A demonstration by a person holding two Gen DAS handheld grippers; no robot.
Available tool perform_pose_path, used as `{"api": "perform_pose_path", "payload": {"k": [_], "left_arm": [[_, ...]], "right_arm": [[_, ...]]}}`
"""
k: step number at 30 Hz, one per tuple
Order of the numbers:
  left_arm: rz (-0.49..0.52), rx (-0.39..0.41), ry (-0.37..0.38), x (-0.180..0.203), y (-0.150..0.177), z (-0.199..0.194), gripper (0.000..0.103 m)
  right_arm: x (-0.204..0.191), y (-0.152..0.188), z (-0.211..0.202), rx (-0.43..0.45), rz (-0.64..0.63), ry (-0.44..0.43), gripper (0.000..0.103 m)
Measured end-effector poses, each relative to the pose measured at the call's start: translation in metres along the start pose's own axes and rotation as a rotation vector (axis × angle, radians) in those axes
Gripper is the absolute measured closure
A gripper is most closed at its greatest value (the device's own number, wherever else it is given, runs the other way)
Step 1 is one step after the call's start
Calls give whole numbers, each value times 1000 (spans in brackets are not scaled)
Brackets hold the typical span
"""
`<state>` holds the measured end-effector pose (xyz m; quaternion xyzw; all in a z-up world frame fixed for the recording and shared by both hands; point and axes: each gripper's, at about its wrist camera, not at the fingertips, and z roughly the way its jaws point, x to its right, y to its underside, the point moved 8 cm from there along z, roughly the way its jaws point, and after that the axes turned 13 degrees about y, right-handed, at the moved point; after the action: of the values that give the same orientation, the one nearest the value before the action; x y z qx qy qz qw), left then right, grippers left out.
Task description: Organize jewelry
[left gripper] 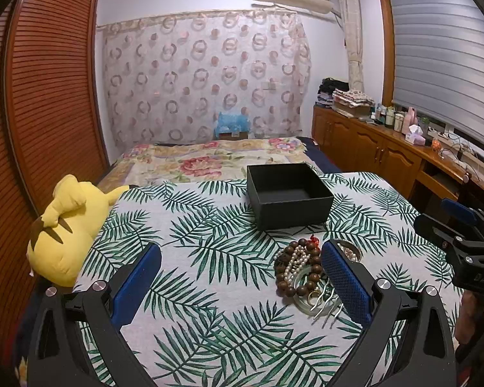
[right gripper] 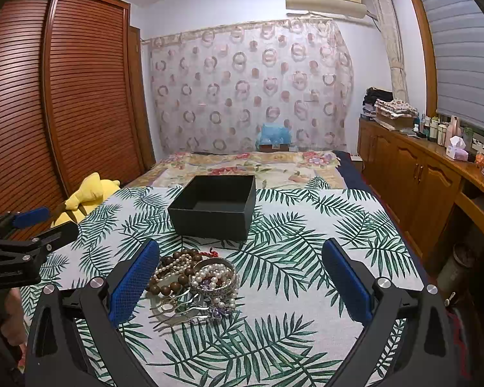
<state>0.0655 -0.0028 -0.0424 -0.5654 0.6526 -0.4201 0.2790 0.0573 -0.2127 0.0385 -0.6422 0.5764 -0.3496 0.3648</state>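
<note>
Black box (left gripper: 288,195) open on the palm-leaf cloth (left gripper: 209,258), jewelry pile (left gripper: 301,271) heaped just in front of it.

Both grippers hover over the cloth with jaws spread wide and nothing held: the left gripper (left gripper: 242,277) has the pile touching or just beside its right finger, and the right gripper (right gripper: 240,279) has the pile (right gripper: 193,283) by its left finger. Wooden beads (right gripper: 169,287), pearl strands (right gripper: 209,274), a bangle and silver hairpins (right gripper: 177,314) lie tangled together. 1 yellow plush toy (left gripper: 64,229) rests at the cloth's left edge.
</note>
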Motion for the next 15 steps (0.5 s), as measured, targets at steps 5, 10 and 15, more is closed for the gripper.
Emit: {"api": "perform_pose_path", "payload": {"k": [5, 10, 15], "left_arm": [[-1, -1, 0, 1, -3, 2, 7], [0, -3, -1, 2, -2, 2, 7], [0, 0, -1, 1, -3, 1, 7]], "right_arm": [[0, 0, 0, -1, -1, -1, 2], [0, 0, 0, 0, 0, -1, 2], [0, 0, -1, 0, 0, -2, 2]]}}
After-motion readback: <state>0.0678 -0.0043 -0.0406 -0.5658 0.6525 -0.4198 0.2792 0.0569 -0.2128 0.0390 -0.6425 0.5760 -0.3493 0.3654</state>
